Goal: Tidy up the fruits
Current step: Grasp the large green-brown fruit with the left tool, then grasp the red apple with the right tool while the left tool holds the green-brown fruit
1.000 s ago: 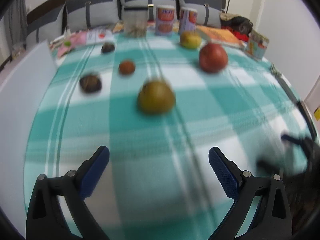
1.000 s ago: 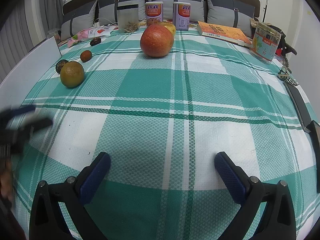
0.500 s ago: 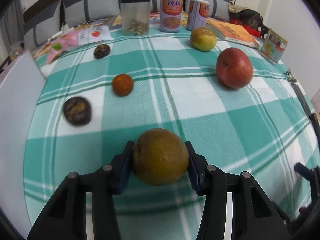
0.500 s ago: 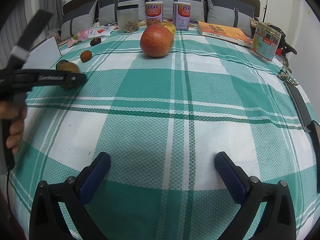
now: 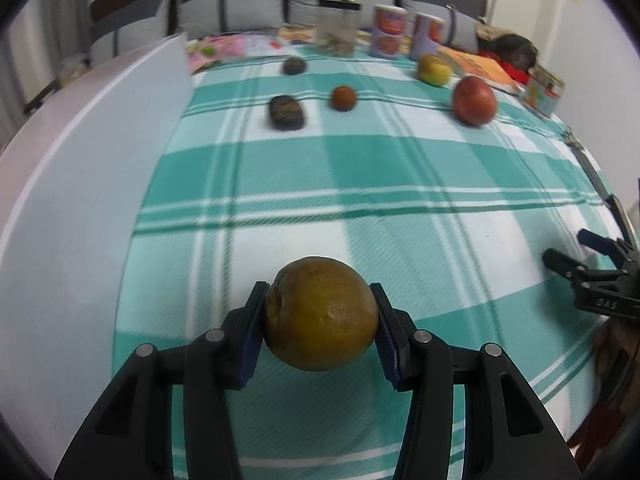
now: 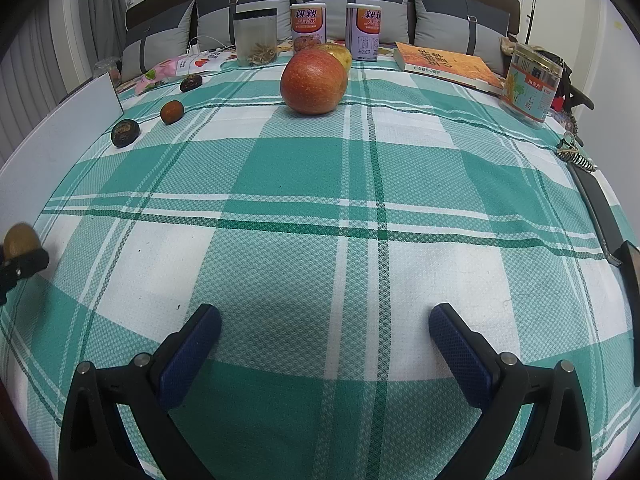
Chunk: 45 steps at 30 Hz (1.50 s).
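My left gripper [image 5: 320, 322] is shut on a brown-yellow round fruit [image 5: 320, 314] and holds it above the green checked cloth [image 5: 400, 168]. That fruit also shows at the left edge of the right wrist view [image 6: 18, 240]. My right gripper [image 6: 325, 330] is open and empty over the near cloth; it shows in the left wrist view [image 5: 576, 256]. On the far cloth lie a red apple [image 6: 313, 81], a yellow apple [image 6: 340, 56] behind it, a small orange fruit [image 6: 172, 112] and two dark fruits [image 6: 125, 133] [image 6: 191, 83].
A white board [image 5: 80, 184] runs along the cloth's left side. At the back stand a clear jar [image 6: 256, 38], two cans [image 6: 308, 24], an orange book [image 6: 448, 64] and a printed tin [image 6: 530, 86]. A dark strap [image 6: 596, 208] and clip [image 6: 572, 154] lie at the right.
My left gripper closed on the brown-yellow fruit and has drawn back toward the near left with it. The right gripper has not moved.
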Available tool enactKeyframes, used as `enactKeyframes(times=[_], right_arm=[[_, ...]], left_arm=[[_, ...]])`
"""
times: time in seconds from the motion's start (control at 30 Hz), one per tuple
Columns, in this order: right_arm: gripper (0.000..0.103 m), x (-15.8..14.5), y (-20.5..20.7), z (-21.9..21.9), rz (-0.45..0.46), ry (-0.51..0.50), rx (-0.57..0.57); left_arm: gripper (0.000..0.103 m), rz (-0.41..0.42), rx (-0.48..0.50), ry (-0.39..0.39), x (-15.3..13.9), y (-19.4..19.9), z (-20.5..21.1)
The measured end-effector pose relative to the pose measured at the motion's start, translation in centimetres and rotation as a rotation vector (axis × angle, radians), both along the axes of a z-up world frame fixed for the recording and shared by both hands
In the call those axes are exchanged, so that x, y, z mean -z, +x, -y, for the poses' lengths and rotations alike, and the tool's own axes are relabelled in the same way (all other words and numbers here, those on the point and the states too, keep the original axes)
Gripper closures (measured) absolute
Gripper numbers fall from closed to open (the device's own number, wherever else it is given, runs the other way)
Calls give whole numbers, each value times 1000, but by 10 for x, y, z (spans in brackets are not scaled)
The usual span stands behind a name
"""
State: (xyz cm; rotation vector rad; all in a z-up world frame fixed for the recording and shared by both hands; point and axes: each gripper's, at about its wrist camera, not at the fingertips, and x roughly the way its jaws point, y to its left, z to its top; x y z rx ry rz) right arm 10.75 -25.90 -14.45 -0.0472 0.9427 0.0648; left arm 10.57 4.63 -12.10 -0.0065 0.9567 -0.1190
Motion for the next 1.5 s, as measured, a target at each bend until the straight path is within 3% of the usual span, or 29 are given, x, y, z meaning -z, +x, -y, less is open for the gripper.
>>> enactKeyframes(times=[0.03,0.13,0.17,0.3,1.5], right_arm=[[0,0,0,0,0,0,0],[0,0,0,0,0,0,0],[0,0,0,0,0,0,0],[0,0,0,0,0,0,0],[0,0,0,0,-1,0,0]], left_arm=[[49,0,-14,-6,3,1,-3],[15,8,-74,-10,12,5,-13],[12,15,-84,-5,14,5,-14],[9,48,-73,46,19,2,-11],[6,45,-74,28,21,1,-13]])
